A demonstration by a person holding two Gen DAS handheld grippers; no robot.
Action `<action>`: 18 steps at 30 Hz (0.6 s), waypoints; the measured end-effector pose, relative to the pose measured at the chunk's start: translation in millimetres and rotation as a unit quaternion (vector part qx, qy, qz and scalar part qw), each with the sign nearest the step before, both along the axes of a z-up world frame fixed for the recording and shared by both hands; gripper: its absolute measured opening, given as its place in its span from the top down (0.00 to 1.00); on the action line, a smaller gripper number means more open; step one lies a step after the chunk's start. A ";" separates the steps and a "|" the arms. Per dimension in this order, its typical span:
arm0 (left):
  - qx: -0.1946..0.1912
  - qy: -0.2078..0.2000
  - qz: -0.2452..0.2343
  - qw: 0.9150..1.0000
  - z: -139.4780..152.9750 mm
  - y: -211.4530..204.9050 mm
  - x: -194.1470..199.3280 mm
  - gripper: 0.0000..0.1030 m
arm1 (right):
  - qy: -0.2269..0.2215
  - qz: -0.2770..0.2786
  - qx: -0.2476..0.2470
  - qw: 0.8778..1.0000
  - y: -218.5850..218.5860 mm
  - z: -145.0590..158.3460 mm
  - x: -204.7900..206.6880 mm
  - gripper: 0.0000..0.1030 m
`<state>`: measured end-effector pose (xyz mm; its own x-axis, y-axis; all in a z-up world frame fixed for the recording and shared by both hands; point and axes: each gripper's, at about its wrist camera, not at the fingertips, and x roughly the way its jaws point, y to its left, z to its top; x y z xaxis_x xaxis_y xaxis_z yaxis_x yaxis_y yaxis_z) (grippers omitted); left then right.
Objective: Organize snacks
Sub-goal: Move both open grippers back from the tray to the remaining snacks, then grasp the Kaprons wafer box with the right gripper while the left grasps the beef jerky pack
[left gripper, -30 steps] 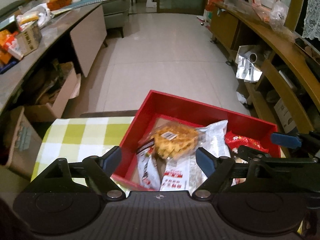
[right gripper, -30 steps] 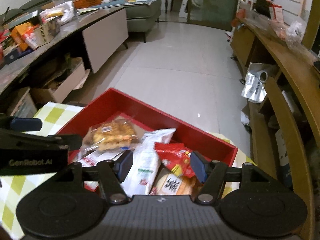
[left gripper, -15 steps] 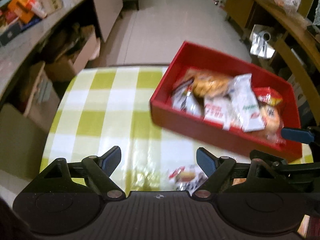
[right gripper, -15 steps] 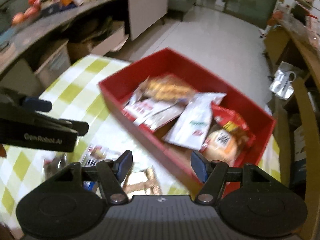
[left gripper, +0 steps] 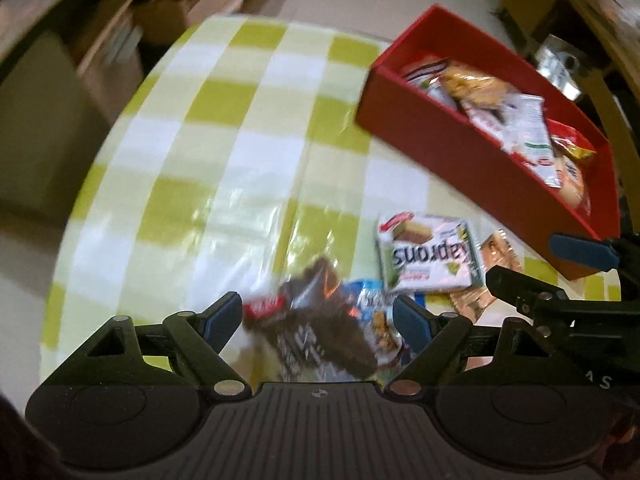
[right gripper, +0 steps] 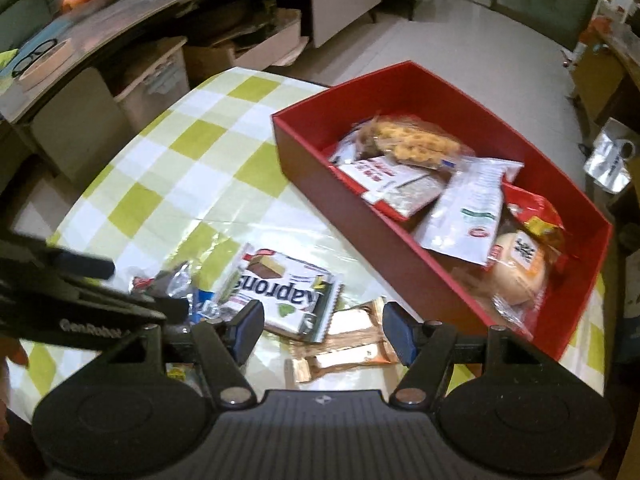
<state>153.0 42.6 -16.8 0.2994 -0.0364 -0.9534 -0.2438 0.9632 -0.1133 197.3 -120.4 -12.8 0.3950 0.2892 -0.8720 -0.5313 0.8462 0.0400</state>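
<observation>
A red box [left gripper: 460, 136] [right gripper: 316, 156] holding several snack packets stands at the far right of the checked table. Loose snacks lie near me: a white wafer packet [left gripper: 428, 258] [right gripper: 284, 292], a dark brown packet [left gripper: 316, 332], a blue packet [left gripper: 372, 312] and gold-wrapped bars [right gripper: 348, 344]. My left gripper [left gripper: 318, 320] is open and empty, above the dark packet. My right gripper [right gripper: 322, 328] is open and empty, above the gold bars and the wafer packet's edge.
The green-and-white checked tablecloth [right gripper: 180, 168] covers the round table, with its edge at the left. A counter [right gripper: 120, 12] with boxes under it stands beyond the table. Wooden shelves [left gripper: 592, 32] stand to the right of the red box.
Both grippers have drawn back from over the red box towards the near side of the table and tilted down. The loose snacks have come into view under the open fingers.
</observation>
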 end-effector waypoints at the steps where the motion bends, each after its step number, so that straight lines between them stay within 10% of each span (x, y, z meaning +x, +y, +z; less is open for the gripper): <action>1: -0.007 0.003 0.011 1.000 -2.5 2.1 -2.0 0.16 | 0.000 0.000 0.000 1.000 1.5 -0.2 1.1 0.30; 12: -0.018 0.022 0.101 0.994 -34.5 5.4 6.9 0.11 | 0.005 -0.005 0.025 1.000 1.3 2.8 15.1 0.26; 18: 0.002 0.013 0.068 0.998 -31.9 2.1 1.9 0.20 | 0.023 0.008 0.034 0.999 5.4 -4.4 19.8 0.26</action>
